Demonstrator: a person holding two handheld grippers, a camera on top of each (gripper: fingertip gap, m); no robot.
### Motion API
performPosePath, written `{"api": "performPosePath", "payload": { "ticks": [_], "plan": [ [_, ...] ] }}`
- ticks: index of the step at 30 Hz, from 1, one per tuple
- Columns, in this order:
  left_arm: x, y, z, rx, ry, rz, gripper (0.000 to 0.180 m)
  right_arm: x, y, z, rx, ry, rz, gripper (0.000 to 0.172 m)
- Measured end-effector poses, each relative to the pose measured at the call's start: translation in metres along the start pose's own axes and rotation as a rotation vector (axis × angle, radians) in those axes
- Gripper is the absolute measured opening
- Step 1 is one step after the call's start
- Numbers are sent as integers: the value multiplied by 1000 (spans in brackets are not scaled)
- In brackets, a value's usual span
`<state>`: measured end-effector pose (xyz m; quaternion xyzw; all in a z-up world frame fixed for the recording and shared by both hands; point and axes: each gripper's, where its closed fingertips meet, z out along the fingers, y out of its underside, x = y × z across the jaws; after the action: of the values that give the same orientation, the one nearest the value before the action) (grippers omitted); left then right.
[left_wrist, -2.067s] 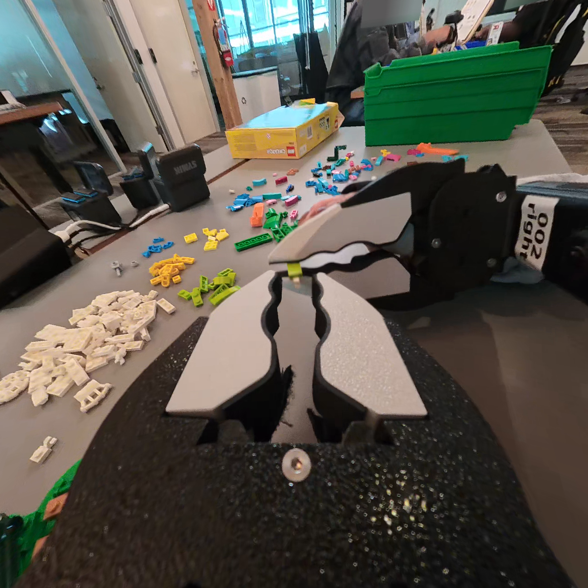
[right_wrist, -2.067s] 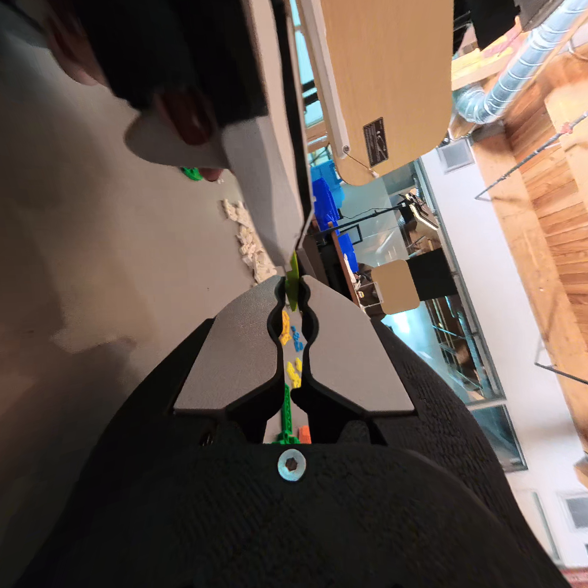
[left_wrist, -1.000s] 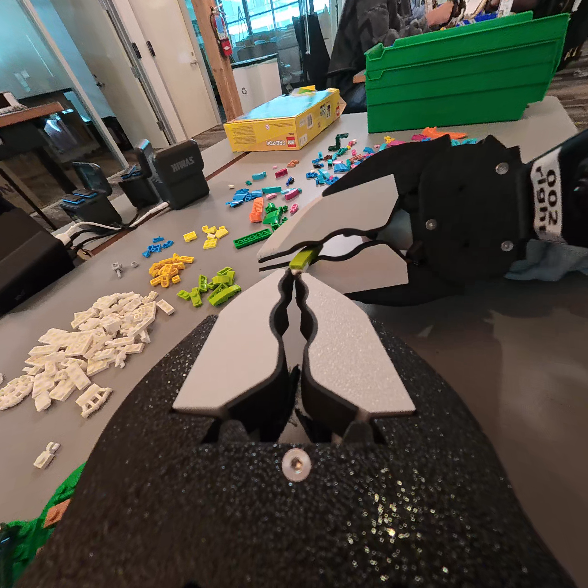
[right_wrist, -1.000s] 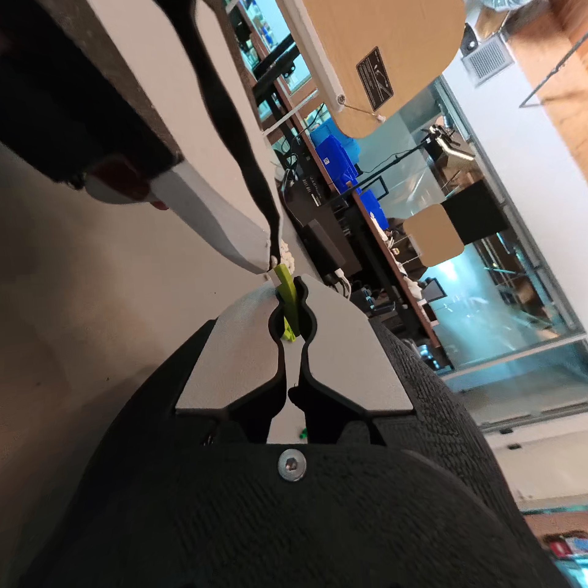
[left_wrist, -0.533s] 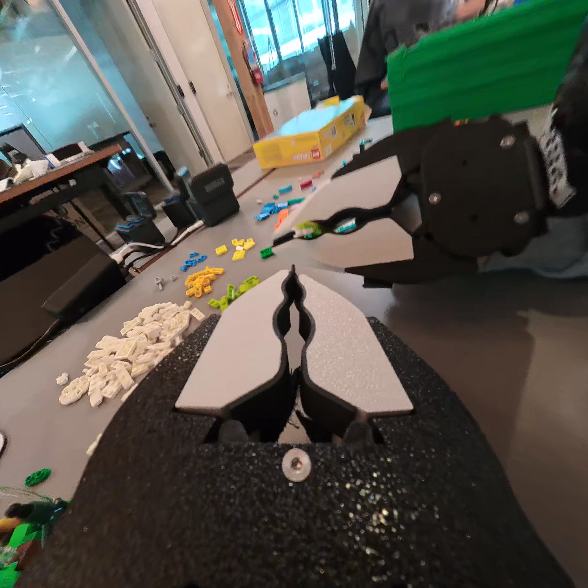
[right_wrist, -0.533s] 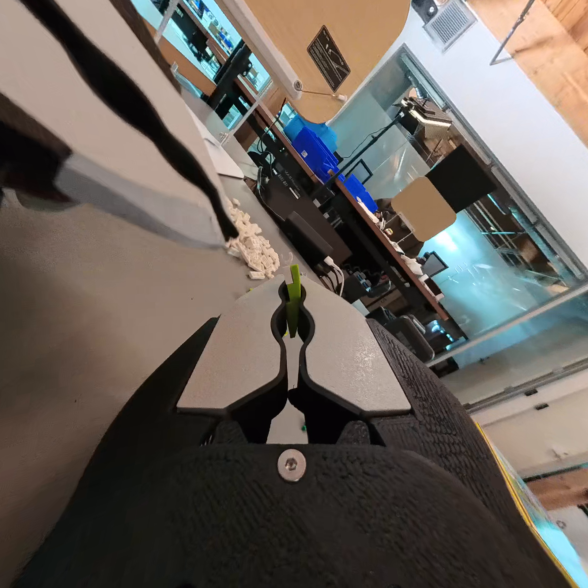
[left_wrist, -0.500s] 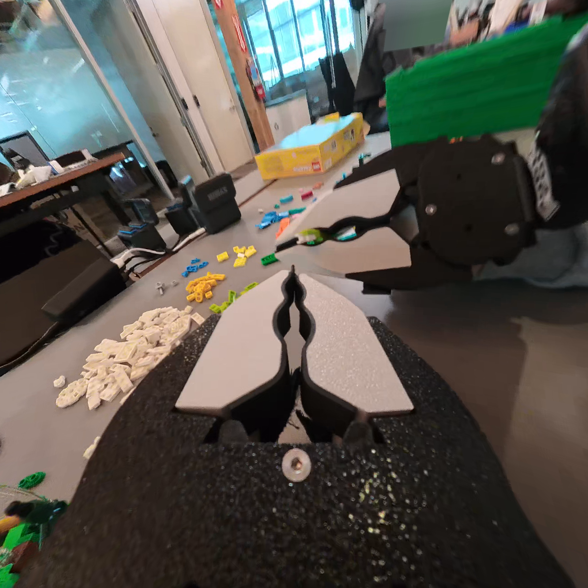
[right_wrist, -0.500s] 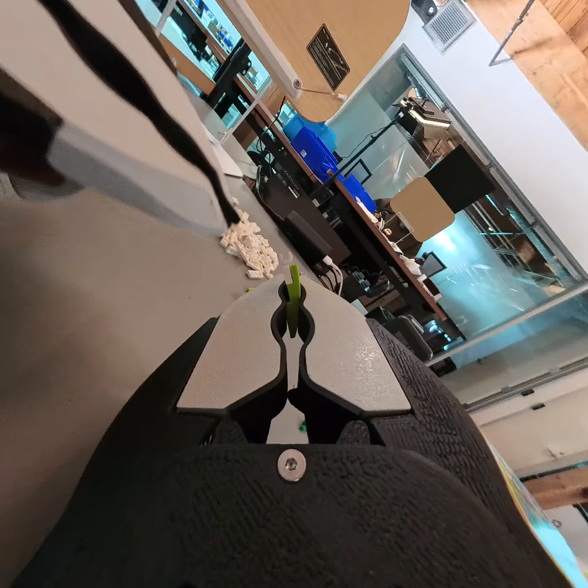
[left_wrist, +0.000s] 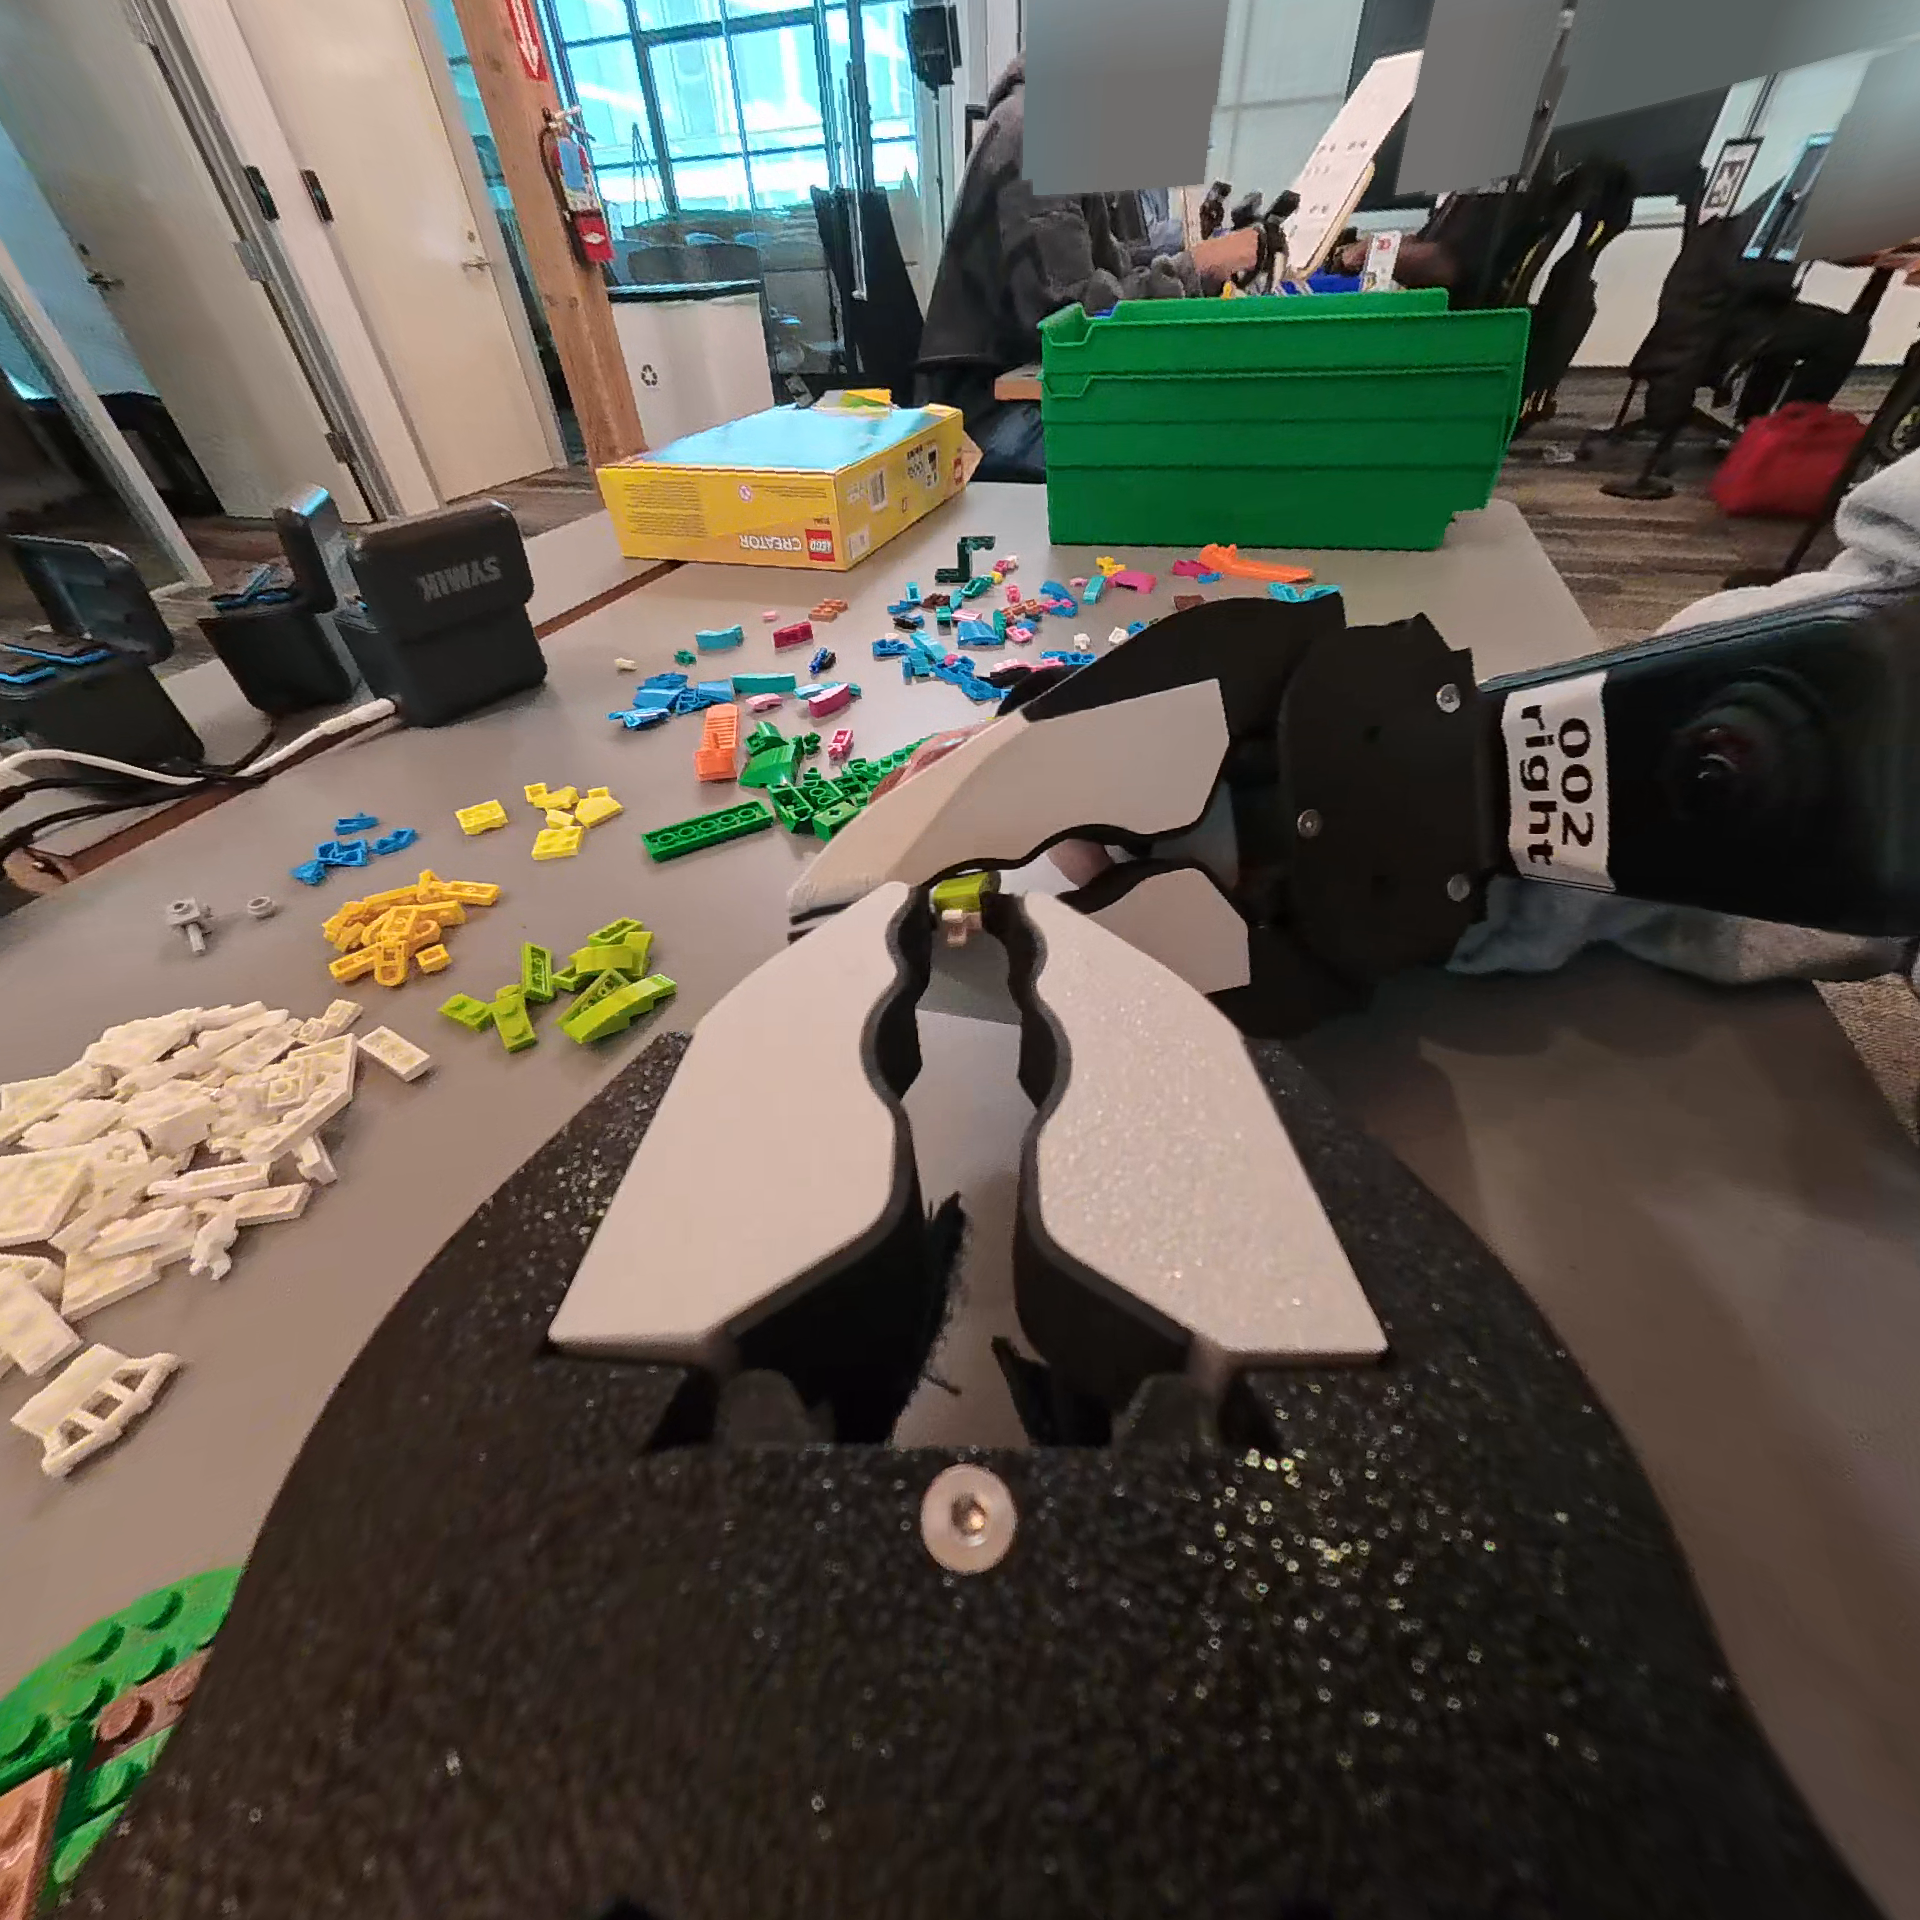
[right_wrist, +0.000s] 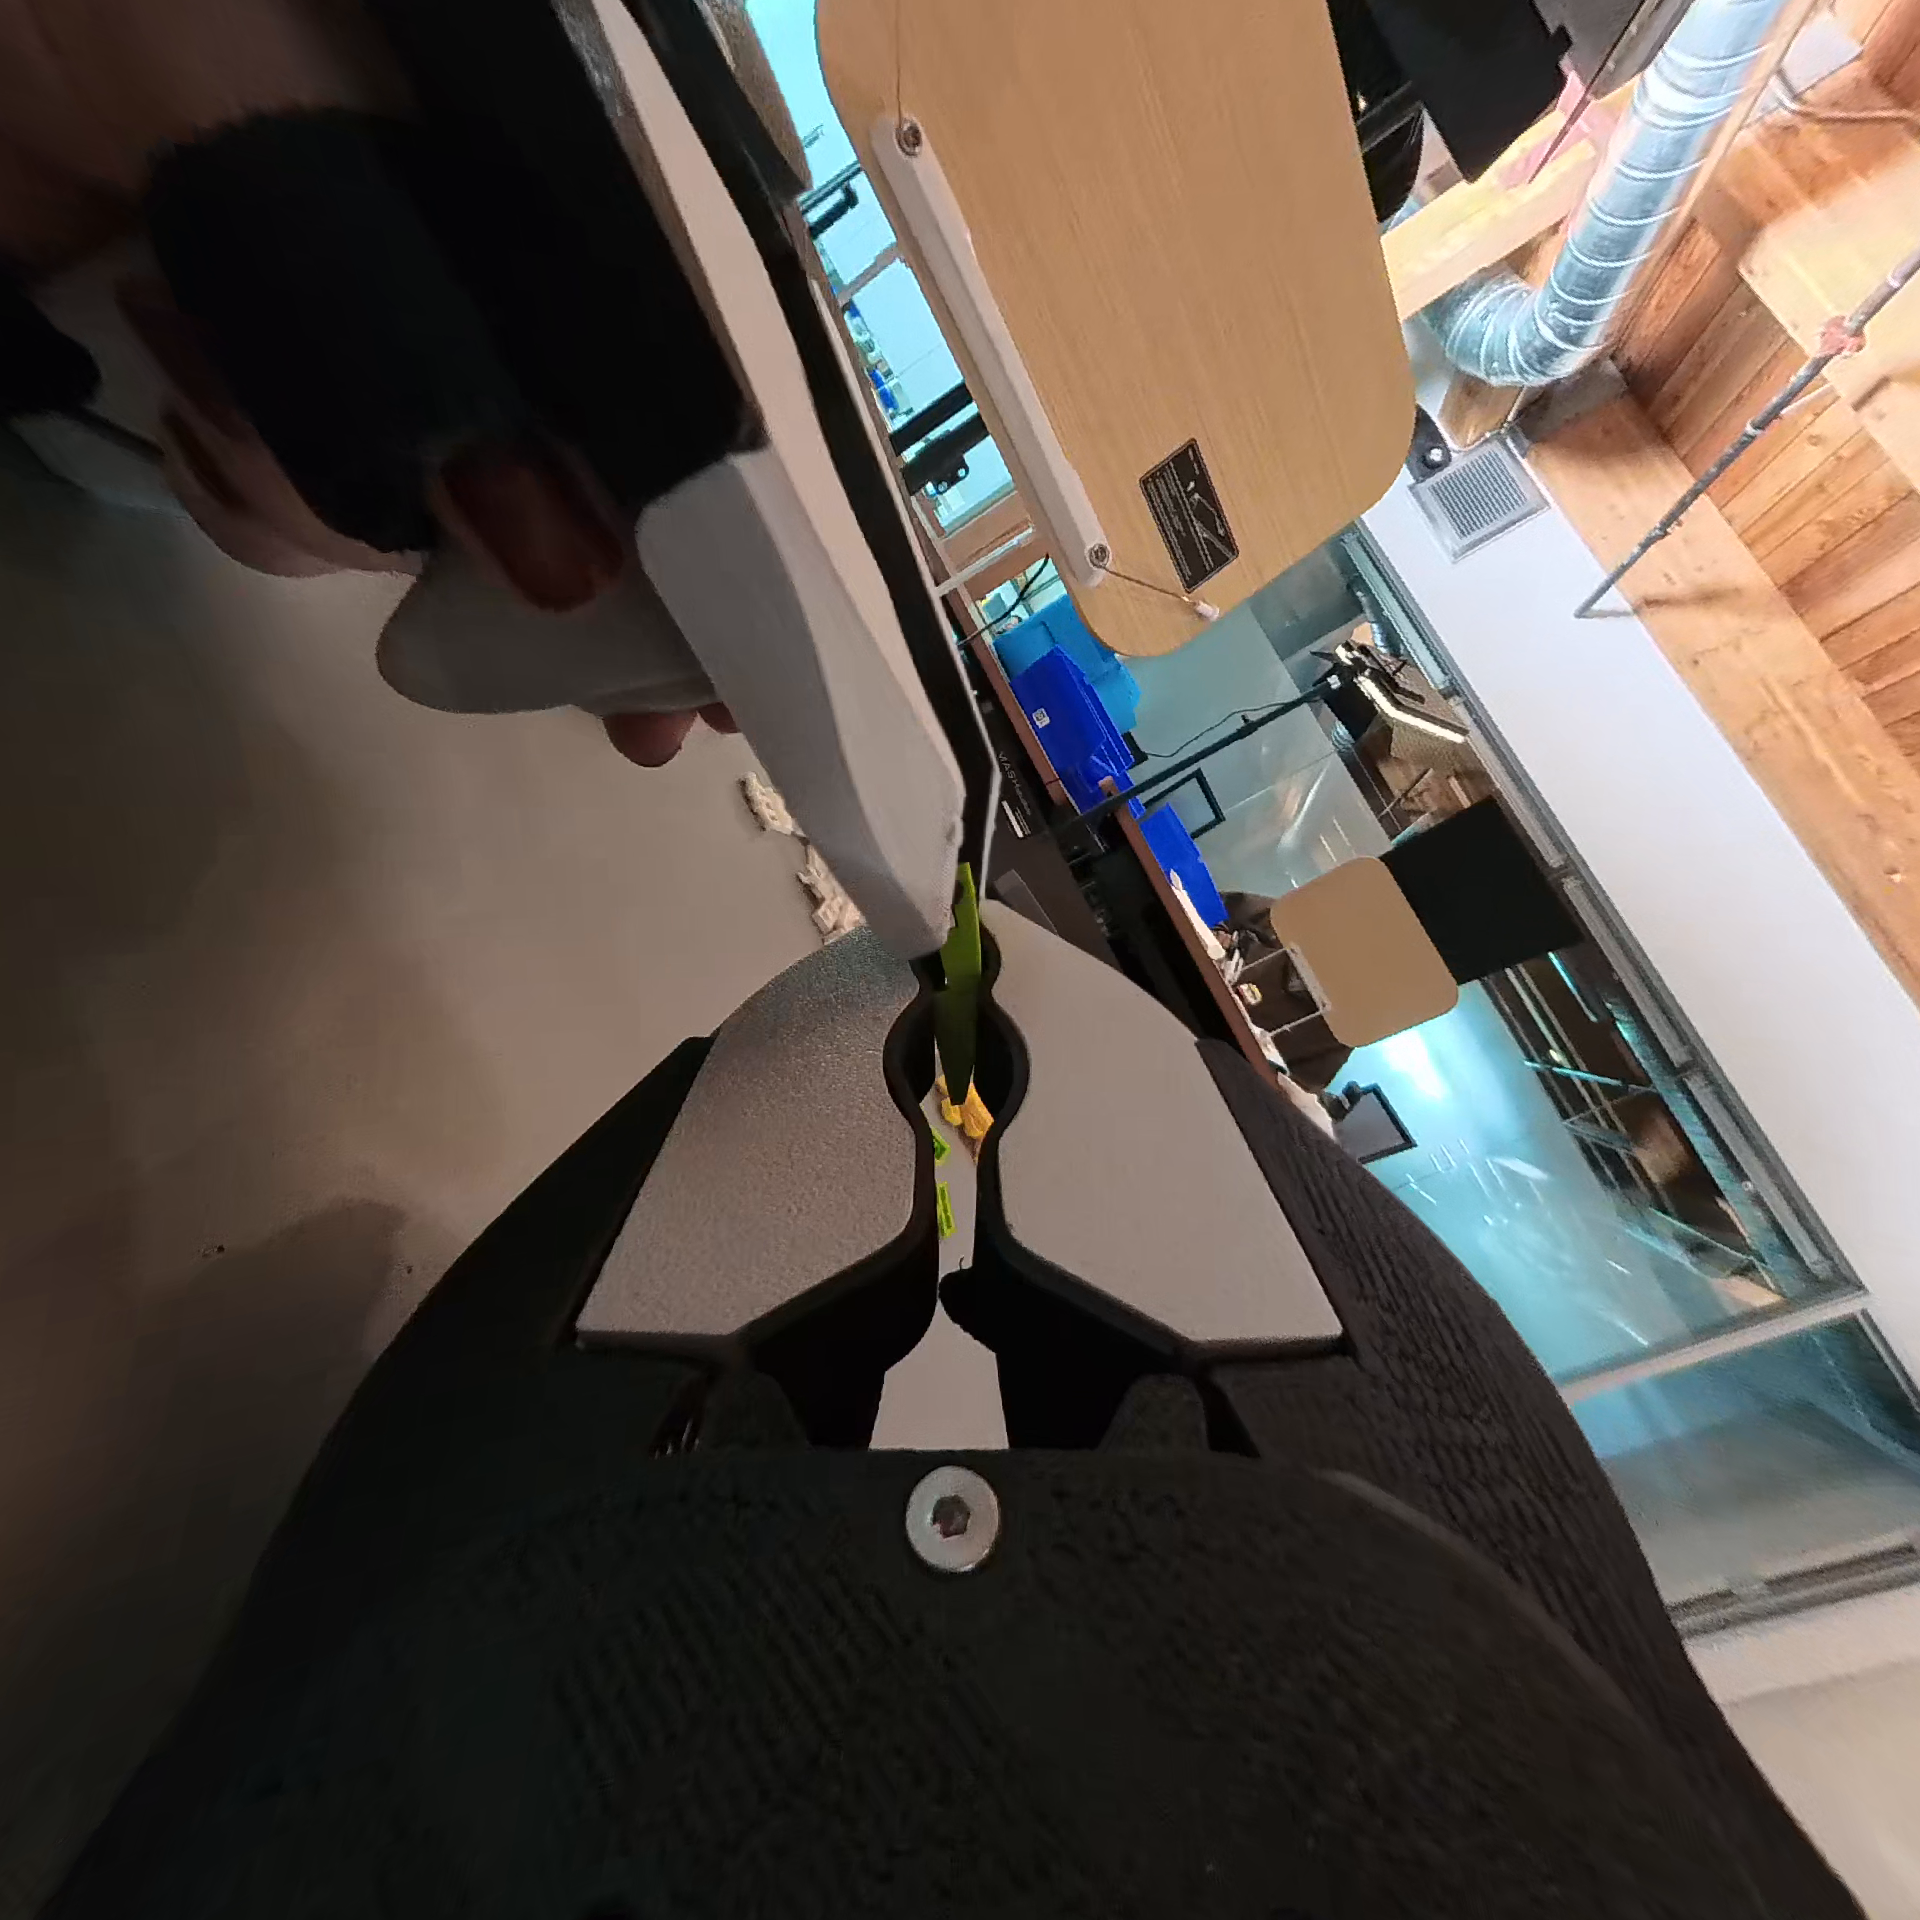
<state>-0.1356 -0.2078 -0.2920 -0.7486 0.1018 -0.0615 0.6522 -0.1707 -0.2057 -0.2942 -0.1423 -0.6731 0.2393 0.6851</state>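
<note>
fingers (right_wrist: 1049, 997) clamped on lime brick (right_wrist: 961, 997)

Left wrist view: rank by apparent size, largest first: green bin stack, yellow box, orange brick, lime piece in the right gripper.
1. green bin stack
2. yellow box
3. orange brick
4. lime piece, partly hidden by the right gripper; its rank against the brick is unsure.

I count two grippers, my left (left_wrist: 961, 914) and my right (right_wrist: 961, 961); one yellow box (left_wrist: 784, 488); one green bin stack (left_wrist: 1273, 426); one orange brick (left_wrist: 717, 741).
</note>
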Motion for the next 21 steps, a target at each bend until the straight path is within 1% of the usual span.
{"api": "performPosePath", "payload": {
  "ticks": [2,6,11,14,21],
  "plan": [
    [0,-1,-1,4,9,-28,9,0,-1,-1,6,-1,3,1],
    [0,-2,-1,15,43,-106,9,1,0,0,0,12,-15,1],
    [1,-4,-2,33,44,-101,12,7,2,-1,-9,56,-35,1],
    [3,-6,-3,48,80,-114,18,10,5,-1,-18,67,-23,1],
    [3,-5,-3,42,80,-110,12,8,1,-2,10,59,-27,1]
  ]
}}
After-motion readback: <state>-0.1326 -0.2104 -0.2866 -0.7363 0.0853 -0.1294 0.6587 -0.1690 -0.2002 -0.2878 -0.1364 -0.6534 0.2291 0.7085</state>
